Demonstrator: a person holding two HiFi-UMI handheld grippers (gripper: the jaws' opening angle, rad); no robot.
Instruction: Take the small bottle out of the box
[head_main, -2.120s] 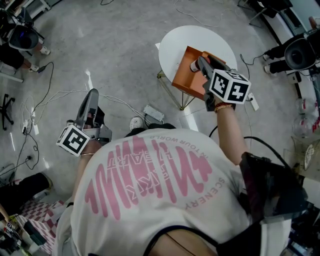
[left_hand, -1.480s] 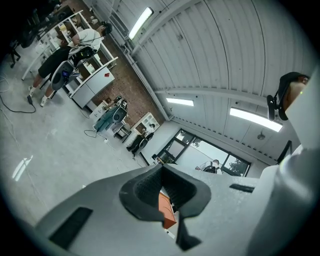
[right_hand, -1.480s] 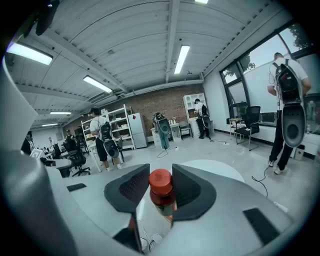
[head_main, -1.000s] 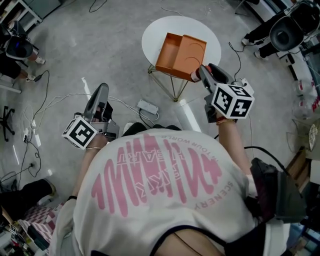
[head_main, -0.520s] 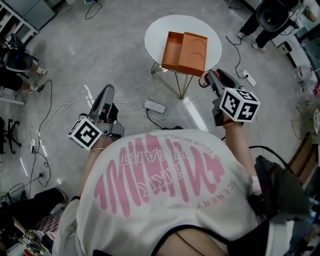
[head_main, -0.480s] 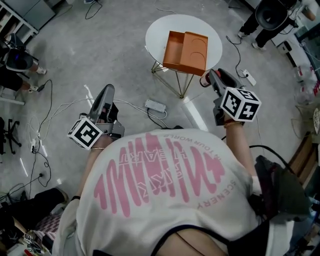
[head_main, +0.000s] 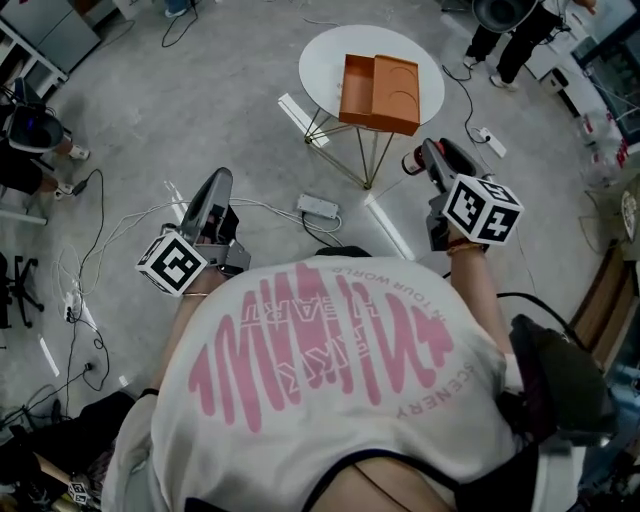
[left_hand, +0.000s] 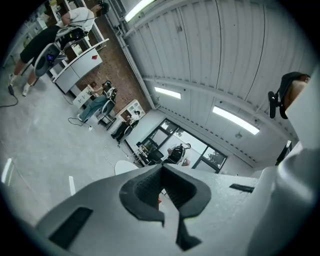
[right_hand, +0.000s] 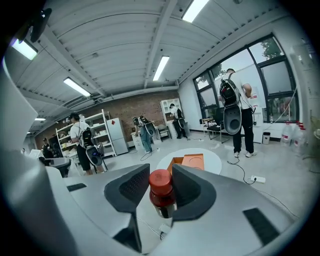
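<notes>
Gripping one bottle, right tongs hover apart from one box on one desk; left tongs closed, empty.

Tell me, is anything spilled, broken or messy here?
Nothing is spilled or broken. The orange box lies open on the round table and looks empty, because the right gripper holds the small bottle, cap on, away from it. Only the floor looks messy: loose cables and a power strip.
</notes>
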